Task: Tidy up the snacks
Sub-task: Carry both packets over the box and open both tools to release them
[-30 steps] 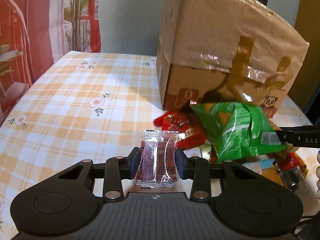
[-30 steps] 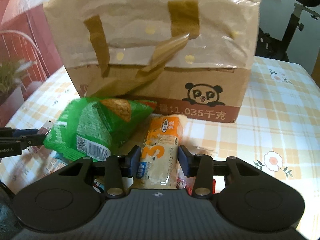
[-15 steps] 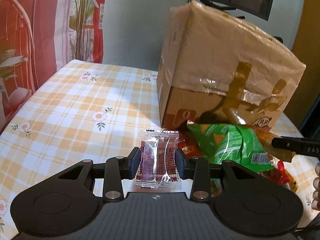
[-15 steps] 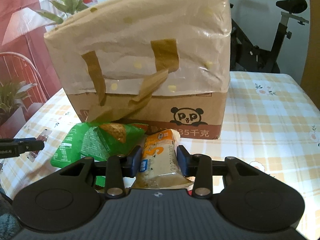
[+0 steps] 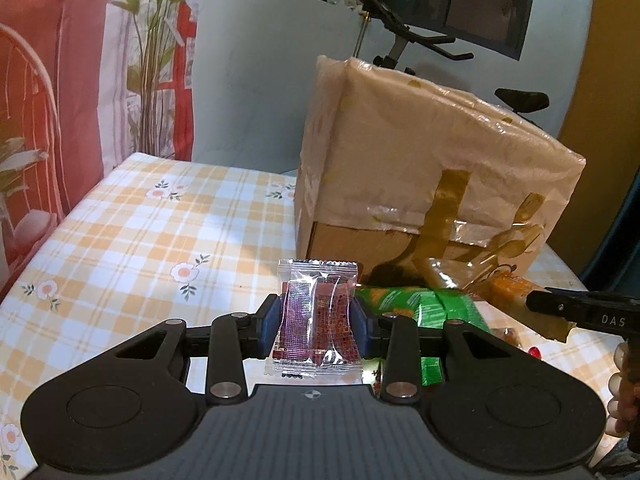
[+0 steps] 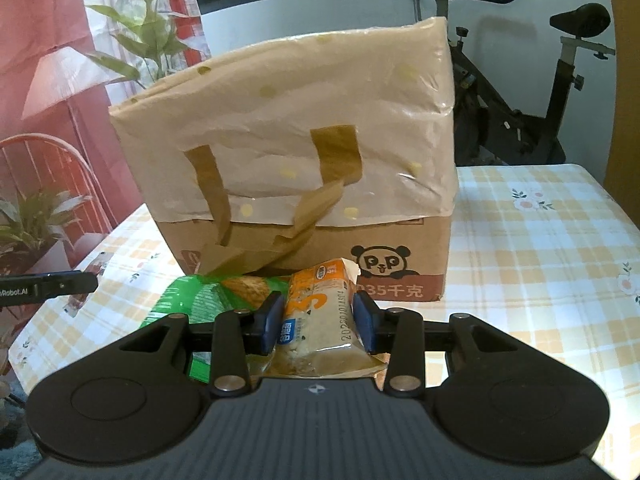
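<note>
Left gripper [image 5: 316, 320] has its blue pads clamped on a clear sachet of red snack [image 5: 316, 320], held upright above the checked tablecloth [image 5: 140, 232]. Over on the right, the right gripper [image 6: 318, 318] is squeezing an orange-and-white wrapped cake [image 6: 320, 316], also lifted. Between and behind them a green chip bag [image 6: 192, 300] lies on the cloth, right in front of the bag-covered cardboard box [image 6: 304, 168].

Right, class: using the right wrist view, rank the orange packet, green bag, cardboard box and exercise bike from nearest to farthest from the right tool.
1. Orange packet, clamped in the tool.
2. Green bag, left, on the table.
3. Cardboard box, behind both.
4. Exercise bike, back right.
</note>
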### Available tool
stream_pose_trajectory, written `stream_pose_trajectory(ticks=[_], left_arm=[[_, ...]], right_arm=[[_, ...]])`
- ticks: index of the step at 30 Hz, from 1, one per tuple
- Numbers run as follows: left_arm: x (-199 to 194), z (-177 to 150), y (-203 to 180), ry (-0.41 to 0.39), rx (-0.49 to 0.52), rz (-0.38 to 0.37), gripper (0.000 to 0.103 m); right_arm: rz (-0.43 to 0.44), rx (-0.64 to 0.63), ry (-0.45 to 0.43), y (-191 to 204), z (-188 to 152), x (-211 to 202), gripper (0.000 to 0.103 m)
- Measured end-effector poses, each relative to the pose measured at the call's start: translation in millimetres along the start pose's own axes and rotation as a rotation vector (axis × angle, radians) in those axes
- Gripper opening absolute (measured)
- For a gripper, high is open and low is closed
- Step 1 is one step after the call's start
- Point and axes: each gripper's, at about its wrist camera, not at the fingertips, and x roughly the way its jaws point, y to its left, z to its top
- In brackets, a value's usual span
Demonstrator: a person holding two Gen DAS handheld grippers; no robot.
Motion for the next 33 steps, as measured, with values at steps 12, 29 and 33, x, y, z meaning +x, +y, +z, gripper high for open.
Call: stream_pose_trajectory(ticks=[12,29,33], left_arm=[[-21,37,-21,-0.112,0.030,-0.068,0.040],[-26,43,-30,-0.130,0.029,-0.116,0.040],[-32,51,-33,-0.162,0.048,-0.118,0.040]], right_arm=[[0.034,-0.012,-0.099,5,14,-27,0.040],[0.098,-0.014,-0.110,12,13,-53,0.040],[0.110,-0.023,-0.155,15,20,-64,0.040]])
